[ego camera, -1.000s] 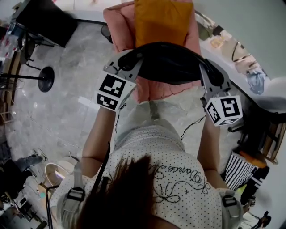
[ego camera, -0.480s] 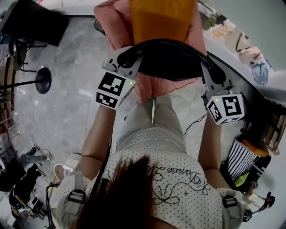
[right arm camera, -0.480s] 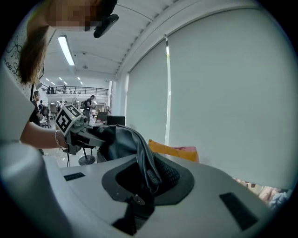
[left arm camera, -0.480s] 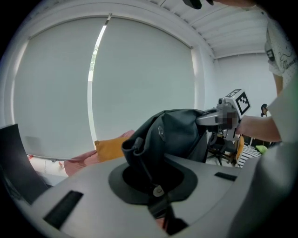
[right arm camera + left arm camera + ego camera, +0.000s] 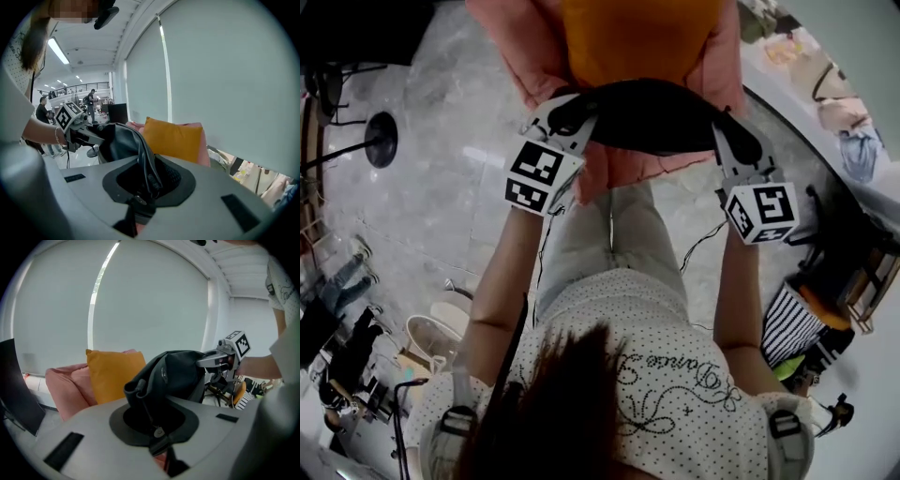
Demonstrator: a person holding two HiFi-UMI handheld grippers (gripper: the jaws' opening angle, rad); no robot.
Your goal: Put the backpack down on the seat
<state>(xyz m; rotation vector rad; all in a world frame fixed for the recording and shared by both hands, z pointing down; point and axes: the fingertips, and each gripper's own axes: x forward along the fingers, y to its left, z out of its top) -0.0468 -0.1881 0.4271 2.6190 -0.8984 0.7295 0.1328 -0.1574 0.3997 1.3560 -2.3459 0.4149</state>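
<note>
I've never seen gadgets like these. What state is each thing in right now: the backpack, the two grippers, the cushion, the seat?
backpack: held up by both ends, seemingly not set down yet.
left gripper: fingers shut on the backpack.
right gripper: fingers shut on the backpack's other end.
cushion: upright against the seat's back.
seat: holds the cushion.

An orange cushion (image 5: 633,37) is standing upright at the top of the head view; a round black stand base (image 5: 382,140) is sitting on the grey marbled floor (image 5: 431,225) to the left; a black-and-white striped bag (image 5: 789,330) is lying at the lower right; a pale roller blind (image 5: 150,301) is covering the window behind; people (image 5: 90,101) are standing far off in the hall.
</note>
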